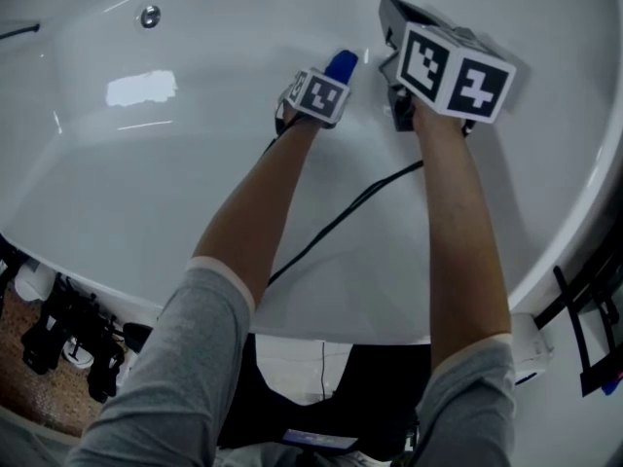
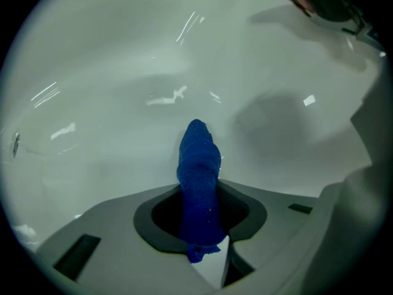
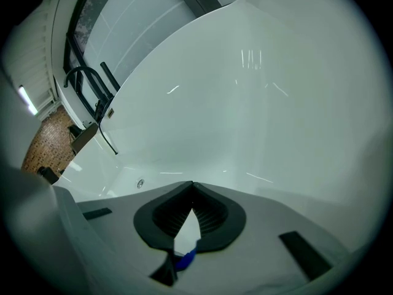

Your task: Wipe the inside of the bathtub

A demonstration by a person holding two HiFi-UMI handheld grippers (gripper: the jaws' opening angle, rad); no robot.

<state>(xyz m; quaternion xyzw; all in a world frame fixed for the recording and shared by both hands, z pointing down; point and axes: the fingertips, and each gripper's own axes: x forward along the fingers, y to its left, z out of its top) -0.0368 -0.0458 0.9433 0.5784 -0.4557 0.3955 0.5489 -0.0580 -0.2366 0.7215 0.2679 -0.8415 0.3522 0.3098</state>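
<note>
The white bathtub (image 1: 195, 183) fills the head view. A blue cloth (image 1: 343, 64) sticks out of my left gripper (image 1: 331, 78), which is shut on it, and its tip reaches the tub's inner wall. In the left gripper view the rolled cloth (image 2: 198, 158) stands up between the shut jaws of my left gripper (image 2: 199, 192), pointing at the glossy tub wall (image 2: 123, 72). Just to its right, my right gripper (image 1: 394, 17) hovers over the tub. In its own view the right gripper (image 3: 192, 186) has its jaw tips touching and holds nothing.
A black cable (image 1: 341, 217) runs from the grippers over the tub rim. A round metal fitting (image 1: 149, 16) sits on the far-left wall. Dark objects (image 1: 58, 339) lie on the floor at the left, and a black rack (image 1: 584, 309) stands at the right.
</note>
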